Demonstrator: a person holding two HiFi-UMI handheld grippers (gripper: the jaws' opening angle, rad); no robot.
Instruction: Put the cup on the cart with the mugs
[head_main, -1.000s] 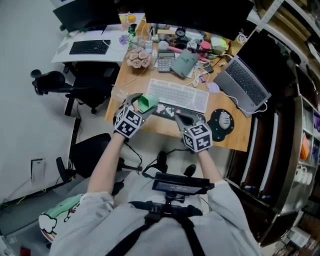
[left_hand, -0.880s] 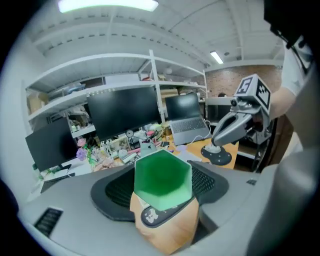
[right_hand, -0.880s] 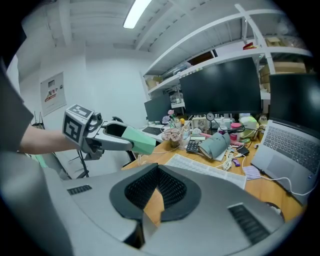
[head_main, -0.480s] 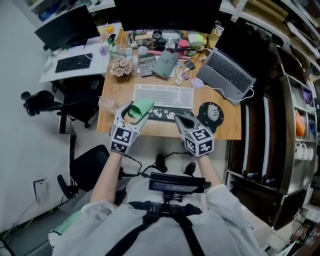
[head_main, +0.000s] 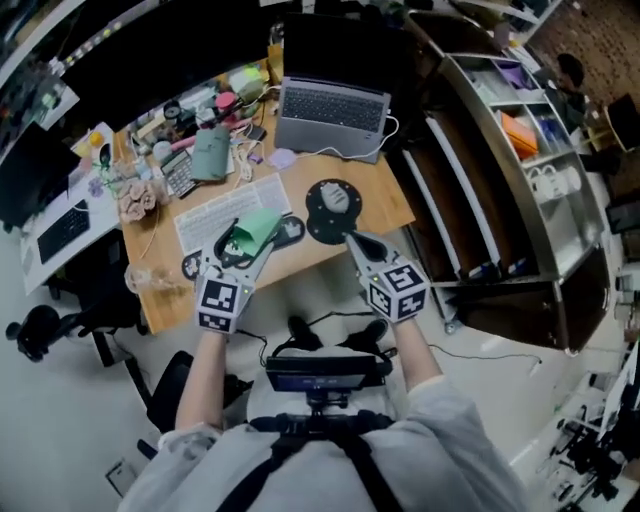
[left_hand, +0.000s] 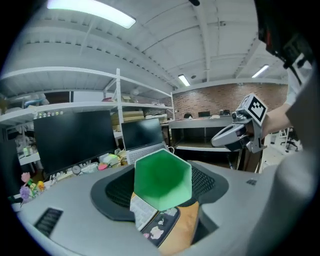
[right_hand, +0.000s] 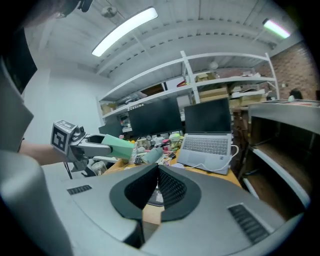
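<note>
Matt green plastic cup — smooth wooden desk.

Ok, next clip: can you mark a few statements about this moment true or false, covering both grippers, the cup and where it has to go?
1. The left gripper is closed on a green cup. True.
2. The right gripper grips a mug. False: its jaws are together with nothing between them.
3. The laptop on the desk is open. True.
4. The cup is already set down at its destination. False: it is in the left gripper above the desk's near edge; the cart with the white mugs stands off to the person's right.
</note>
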